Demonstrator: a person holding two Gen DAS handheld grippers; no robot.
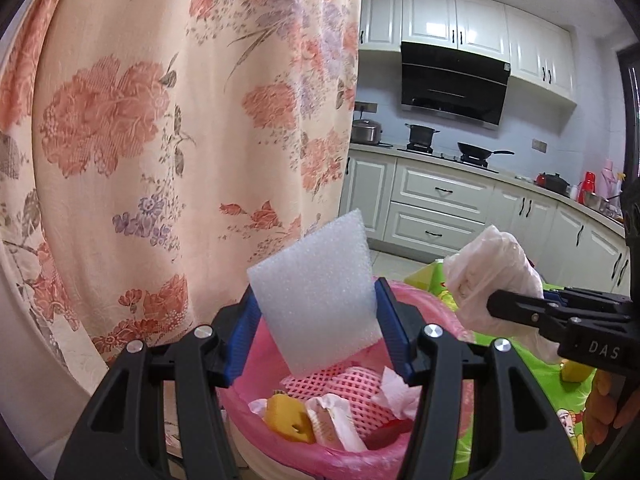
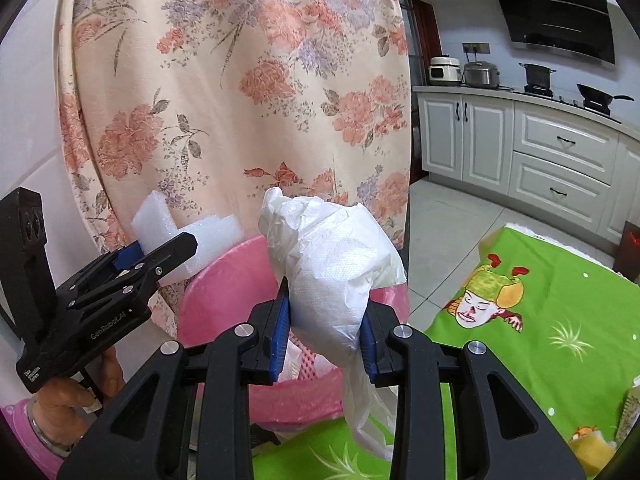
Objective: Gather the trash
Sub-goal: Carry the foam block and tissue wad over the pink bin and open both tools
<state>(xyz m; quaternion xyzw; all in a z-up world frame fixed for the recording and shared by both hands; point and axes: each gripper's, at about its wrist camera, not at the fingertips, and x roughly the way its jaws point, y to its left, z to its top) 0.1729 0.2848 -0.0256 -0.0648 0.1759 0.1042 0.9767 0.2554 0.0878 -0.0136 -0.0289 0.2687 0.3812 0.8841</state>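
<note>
Bin: I have the pink-lined trash bin (image 1: 256,364) right under both claws, beside the flowered curtain (image 1: 140,140); it already holds a pink foam net (image 1: 352,392), a crumpled tissue (image 1: 396,396), a yellow piece (image 1: 288,416) and a wrapper (image 1: 332,424).
Foam block: my left gripper (image 1: 316,320) is clenched on the white foam block (image 1: 316,296), held tilted just above the bin's mouth.
Plastic bag: my right gripper (image 2: 326,332) grips a wadded white plastic bag (image 2: 336,272) over the bin's rim, its tail hanging down.
Left to do: I judge both pieces are only a release away from being collected.
Table: on the green cartoon tablecloth (image 2: 540,320) I see a yellow scrap (image 2: 592,446) near the edge, possibly more to gather.
</note>
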